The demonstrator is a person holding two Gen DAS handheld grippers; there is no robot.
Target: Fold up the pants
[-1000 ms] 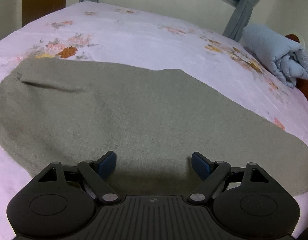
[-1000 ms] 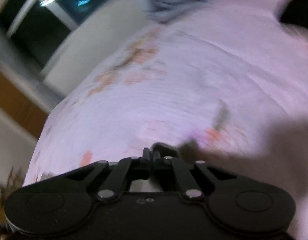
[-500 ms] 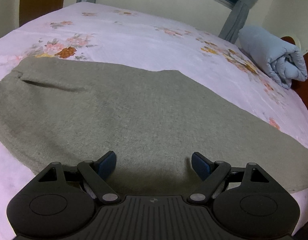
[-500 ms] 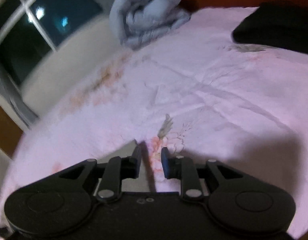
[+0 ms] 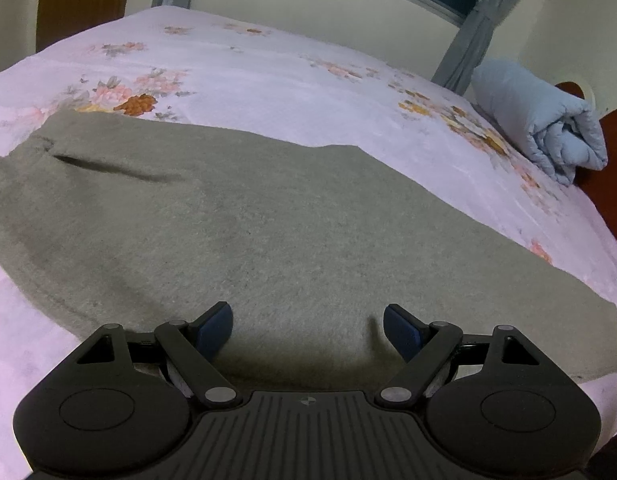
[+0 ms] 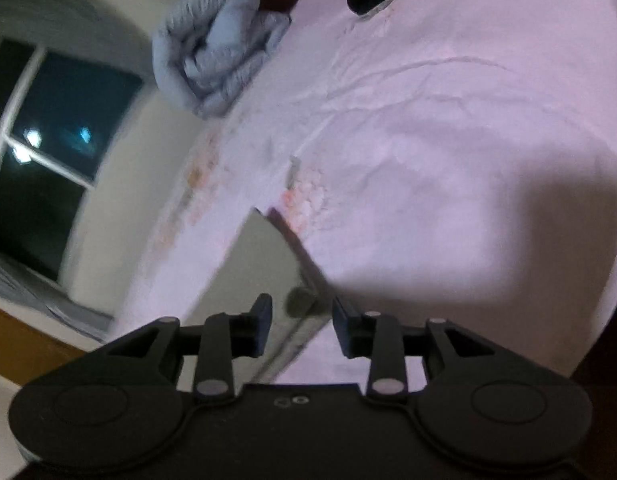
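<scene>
Both grippers are empty now: right gripper [image 6: 301, 322] has just opened, dropping the pants [image 5: 268, 240] hem onto the bed [image 5: 268, 72], left gripper [image 5: 307, 330] hovering wide apart, lengthwise fold apparently laid.

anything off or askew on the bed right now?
Nothing stands out. The grey pants lie flat on the floral sheet, with only a dark slit, probably a pocket, near the far left edge. Both tongs, left and right, are open. The right view is blurred.
</scene>
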